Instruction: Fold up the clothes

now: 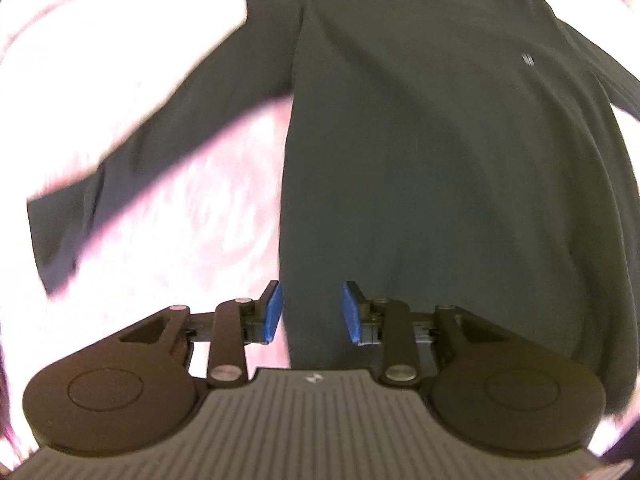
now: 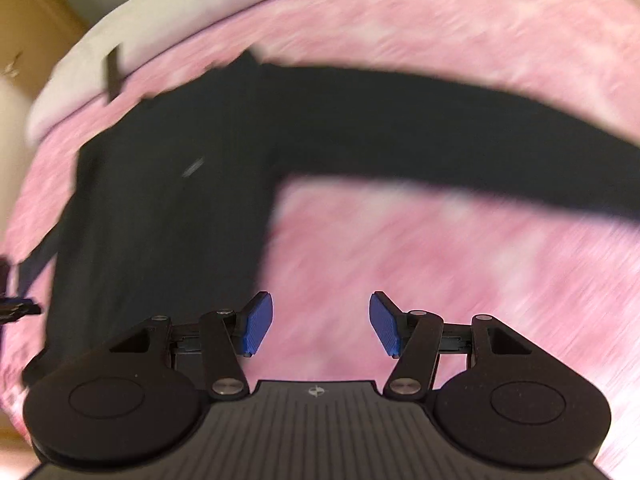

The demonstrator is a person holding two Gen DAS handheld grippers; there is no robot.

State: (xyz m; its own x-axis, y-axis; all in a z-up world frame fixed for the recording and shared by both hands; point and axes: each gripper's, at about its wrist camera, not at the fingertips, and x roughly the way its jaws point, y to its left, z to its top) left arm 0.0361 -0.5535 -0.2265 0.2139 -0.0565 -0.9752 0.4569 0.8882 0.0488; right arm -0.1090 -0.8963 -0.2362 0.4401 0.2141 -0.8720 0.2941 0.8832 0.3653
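Dark long-sleeved shirt (image 1: 420,140) lay flat, sleeves spread, on pink blanket (image 2: 400,260); we judged it soft, light, best gripped at hem corners. Left gripper (image 1: 312,312), right gripper (image 2: 321,322): jaws apart, empty.

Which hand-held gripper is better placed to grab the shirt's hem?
Left: the left hand-held gripper is open at the black shirt hem edge; the right hand-held gripper is over bare pink blanket.

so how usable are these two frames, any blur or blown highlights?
Left wrist: pink blanket blown to near white, shirt edges smeared, its left sleeve blurriest; left gripper sharp. Right wrist: strong streaking across the blanket and shirt, colour better exposed; right gripper crisp. Both show heavy fisheye curvature.
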